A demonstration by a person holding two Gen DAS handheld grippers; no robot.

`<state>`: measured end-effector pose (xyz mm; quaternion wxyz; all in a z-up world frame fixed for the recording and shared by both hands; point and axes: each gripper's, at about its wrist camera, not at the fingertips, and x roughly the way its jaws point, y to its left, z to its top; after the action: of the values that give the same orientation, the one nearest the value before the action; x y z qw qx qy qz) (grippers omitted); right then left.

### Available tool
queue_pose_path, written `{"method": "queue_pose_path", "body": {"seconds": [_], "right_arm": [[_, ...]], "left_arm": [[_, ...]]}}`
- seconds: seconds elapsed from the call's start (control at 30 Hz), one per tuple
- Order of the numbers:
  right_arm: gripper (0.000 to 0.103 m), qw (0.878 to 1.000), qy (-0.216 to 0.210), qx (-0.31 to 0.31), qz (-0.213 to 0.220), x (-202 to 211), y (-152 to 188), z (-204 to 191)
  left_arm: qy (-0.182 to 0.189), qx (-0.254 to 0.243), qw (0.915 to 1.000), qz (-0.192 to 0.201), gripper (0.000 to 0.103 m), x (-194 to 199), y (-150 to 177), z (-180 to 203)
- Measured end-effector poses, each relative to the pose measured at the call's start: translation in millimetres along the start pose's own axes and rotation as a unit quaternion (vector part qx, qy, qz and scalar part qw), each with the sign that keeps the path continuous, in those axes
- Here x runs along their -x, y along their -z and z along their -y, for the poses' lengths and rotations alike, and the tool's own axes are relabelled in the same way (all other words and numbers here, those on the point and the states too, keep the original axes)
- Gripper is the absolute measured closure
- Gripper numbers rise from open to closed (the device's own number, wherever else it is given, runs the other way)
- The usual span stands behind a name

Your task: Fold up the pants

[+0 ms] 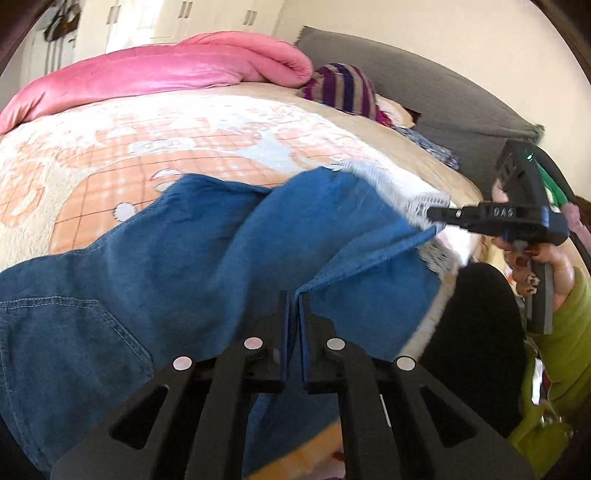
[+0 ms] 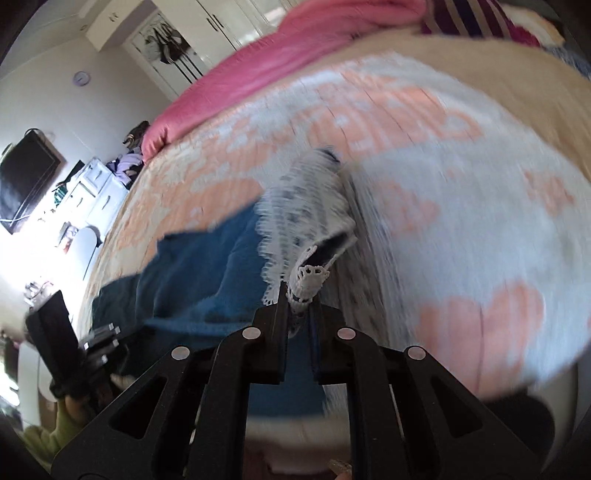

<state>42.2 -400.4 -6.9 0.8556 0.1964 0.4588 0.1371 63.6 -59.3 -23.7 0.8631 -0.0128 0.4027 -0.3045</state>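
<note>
blue pants [image 1: 207, 266] sprawl across the near bed [image 1: 110, 155]. left gripper [image 1: 293, 295] pinched tight on a denim edge; right gripper [image 2: 299, 295] clamps the lace hem [image 2: 306, 221].

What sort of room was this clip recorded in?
Most likely a home bedroom. The blue pants lie on a bed covered with a patterned blanket, a pink quilt is bunched at the far side, and white wardrobe doors line the wall.
</note>
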Motion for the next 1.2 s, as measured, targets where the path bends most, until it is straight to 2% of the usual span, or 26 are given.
{"method": "queue_pose_path", "body": {"seconds": [0.17,0.27,0.43,0.67,0.87,0.9,0.93,1.0,1.03,1.07,1.13,1.2], "right_arm": [[0.094,0.999,0.018,-0.019,-0.028,3,21,13],[0.094,0.999,0.015,-0.033,-0.023,4,24,19],[0.098,1.0,0.025,-0.015,-0.005,15,25,21],[0.098,0.998,0.055,-0.022,-0.035,12,37,35],[0.095,0.997,0.063,-0.031,-0.03,11,41,42],[0.091,0.997,0.067,-0.027,-0.028,13,41,40],[0.079,0.996,0.088,-0.02,-0.021,18,41,38],[0.076,0.991,0.135,0.004,0.011,34,39,33],[0.076,0.989,0.144,0.014,0.027,41,37,30],[0.075,0.988,0.149,0.024,0.038,46,36,28],[0.068,0.985,0.151,0.07,0.055,50,34,10],[0.061,0.983,0.122,0.131,0.04,37,33,-17]], "left_arm": [[-0.001,-0.028,0.9994,-0.022,0.098,-7,10,13],[0.0,-0.03,0.999,-0.032,0.098,-13,12,17],[0.008,-0.036,0.9987,-0.035,0.1,-11,14,23],[0.018,-0.062,0.9965,-0.053,0.1,-18,19,37],[0.022,-0.058,0.9955,-0.072,0.096,-27,26,37],[0.023,-0.057,0.9955,-0.072,0.094,-26,26,37],[0.023,-0.055,0.9957,-0.071,0.092,-24,26,37],[0.019,-0.056,0.996,-0.067,0.075,-16,28,36],[0.016,-0.051,0.9966,-0.062,0.071,-8,29,34],[0.018,-0.044,0.9971,-0.059,0.066,-2,29,32],[0.017,-0.026,0.9985,-0.045,0.066,16,31,23],[-0.02,-0.008,0.9996,-0.018,0.056,41,32,9]]}}
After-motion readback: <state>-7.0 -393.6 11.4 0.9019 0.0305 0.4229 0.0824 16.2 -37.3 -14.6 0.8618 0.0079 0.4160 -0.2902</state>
